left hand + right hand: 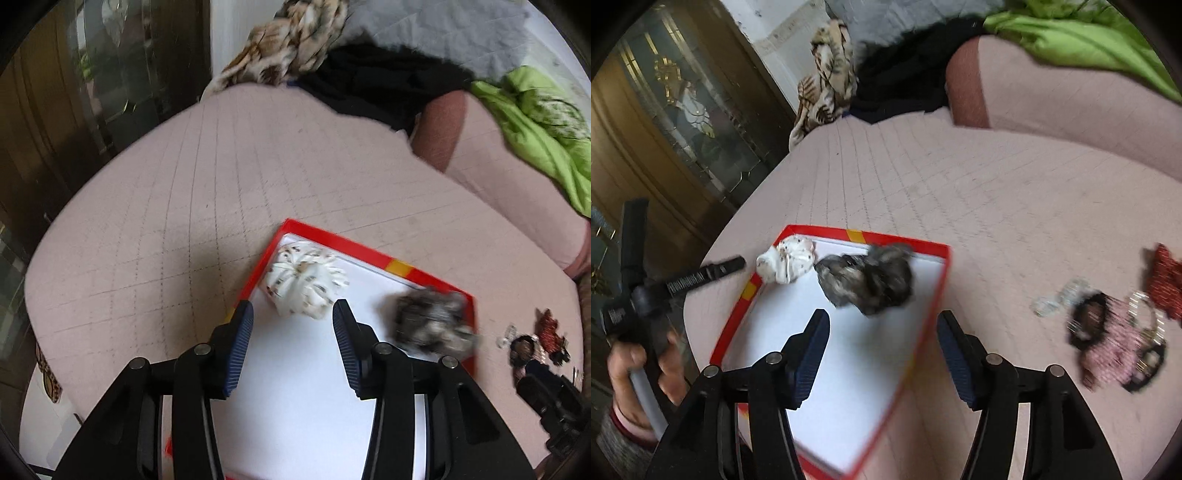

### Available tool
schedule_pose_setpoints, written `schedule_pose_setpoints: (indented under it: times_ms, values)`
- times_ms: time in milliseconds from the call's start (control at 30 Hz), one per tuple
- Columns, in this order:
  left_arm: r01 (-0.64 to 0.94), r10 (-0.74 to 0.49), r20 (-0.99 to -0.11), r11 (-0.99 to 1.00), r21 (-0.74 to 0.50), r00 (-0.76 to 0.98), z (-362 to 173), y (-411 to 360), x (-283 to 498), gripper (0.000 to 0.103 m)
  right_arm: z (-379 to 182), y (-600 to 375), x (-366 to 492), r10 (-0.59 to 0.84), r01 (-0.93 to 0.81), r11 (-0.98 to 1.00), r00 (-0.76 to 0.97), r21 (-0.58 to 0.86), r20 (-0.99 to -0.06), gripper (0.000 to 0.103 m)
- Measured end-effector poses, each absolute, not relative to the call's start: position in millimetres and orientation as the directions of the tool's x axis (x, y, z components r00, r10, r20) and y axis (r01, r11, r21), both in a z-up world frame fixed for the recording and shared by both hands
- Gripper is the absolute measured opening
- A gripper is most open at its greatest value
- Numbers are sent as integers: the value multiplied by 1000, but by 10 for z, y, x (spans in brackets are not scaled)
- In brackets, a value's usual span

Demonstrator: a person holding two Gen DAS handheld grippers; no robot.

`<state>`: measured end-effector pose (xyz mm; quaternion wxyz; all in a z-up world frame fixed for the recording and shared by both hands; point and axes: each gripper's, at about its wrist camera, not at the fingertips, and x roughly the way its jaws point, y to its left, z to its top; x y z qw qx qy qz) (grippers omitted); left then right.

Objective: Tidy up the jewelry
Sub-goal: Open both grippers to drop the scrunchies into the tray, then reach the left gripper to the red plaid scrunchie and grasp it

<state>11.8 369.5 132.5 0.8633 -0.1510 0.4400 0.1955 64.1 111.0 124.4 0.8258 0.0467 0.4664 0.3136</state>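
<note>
I hold both tools above a pink quilted bed [229, 155] that carries a red-rimmed box [266, 258] with a white floor.

1. Left tool [293, 317]: its fingers are spread, with nothing between the blue pads [240, 350]. It hangs over the near left part of the box. In the right wrist view the same tool [683, 277] appears at the left edge of the box, gripped by my left hand [635, 373].

2. Right tool [882, 332]: its fingers are spread and hold nothing. It hangs over the near right side of the box, with one finger over the white floor and the other over the bed beyond the red rim.

3. Box contents: a white patterned scrunchie [304, 282] lies in the far left corner, just beyond the left tool's fingertips. A grey-brown scrunchie [434, 321] lies to its right, against the far right rim. In the right wrist view the two nearly touch; whether they make contact I cannot tell because of motion blur.

4. Items outside the box: a small heap [1115, 328] lies on the bed to the right, well apart from the box. It includes a red patterned piece [1163, 280], a pink patterned scrunchie, a dark ring and a clear shiny piece [1056, 297]. Blur hides finer detail.

5. Far edge of the bed: a green cloth [535, 122], a black garment [388, 85] and a brown-and-cream printed fabric [291, 40] lie piled there.
</note>
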Motion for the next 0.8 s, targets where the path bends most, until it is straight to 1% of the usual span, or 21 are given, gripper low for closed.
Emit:
schedule_pose_setpoints:
  times_ms: [100, 167, 233, 300, 367, 400, 433, 467, 500, 533, 567, 600, 633, 733, 800]
  values:
    - [-449, 190, -800, 887, -109, 569, 1529, 3471, -1, 44, 1288, 749, 390, 552, -451, 815, 413, 364, -724, 66]
    - [-419, 146, -805, 898, -136, 575, 1639, 3268, 6, 44, 1314, 477, 273, 546, -411, 829, 440, 381, -713, 66]
    - [-376, 126, -782, 915, -146, 611, 1742, 3032, 27, 44, 1373, 185, 218, 543, -368, 837, 476, 404, -691, 66]
    - [-371, 132, -768, 917, -145, 627, 1768, 2812, 75, 44, 1452, -102, 167, 509, -310, 861, 536, 403, -673, 66]
    - [-348, 90, -778, 922, -170, 621, 1729, 2615, 163, 44, 1553, -484, 40, 478, -245, 873, 602, 421, -640, 66]
    - [-332, 78, -784, 928, -169, 615, 1701, 2480, 212, 44, 1590, -623, -30, 444, -231, 890, 636, 392, -632, 69]
    - [-325, 82, -788, 933, -155, 610, 1680, 2366, 246, 44, 1625, -740, -84, 389, -220, 917, 670, 331, -632, 78]
    - [-317, 84, -791, 938, -143, 606, 1656, 2237, 276, 44, 1646, -836, -116, 343, -207, 937, 696, 281, -631, 82]
    - [-307, 77, -795, 941, -141, 602, 1633, 2128, 290, 45, 1640, -1024, -163, 264, -170, 963, 743, 208, -615, 89]
    - [-292, 65, -798, 946, -142, 599, 1613, 2022, 305, 46, 1629, -1141, -177, 227, -142, 972, 764, 185, -605, 92]
    - [-276, 54, -799, 950, -143, 599, 1598, 1920, 314, 50, 1588, -1305, -183, 179, -94, 981, 781, 170, -599, 92]
    - [-251, 44, -796, 958, -137, 603, 1580, 1781, 321, 54, 1502, -1528, -154, 138, -31, 983, 779, 181, -611, 92]
    - [-236, 43, -793, 963, -128, 607, 1569, 1691, 330, 56, 1467, -1647, -124, 134, -8, 980, 770, 201, -624, 92]
    - [-198, 31, -798, 974, -111, 602, 1472, 1420, 409, 57, 1209, -2052, -13, 171, 67, 948, 716, 311, -677, 92]
    - [-171, 3, -815, 978, -117, 580, 1357, 1254, 496, 57, 1103, -2145, 18, 180, 82, 940, 703, 330, -688, 92]
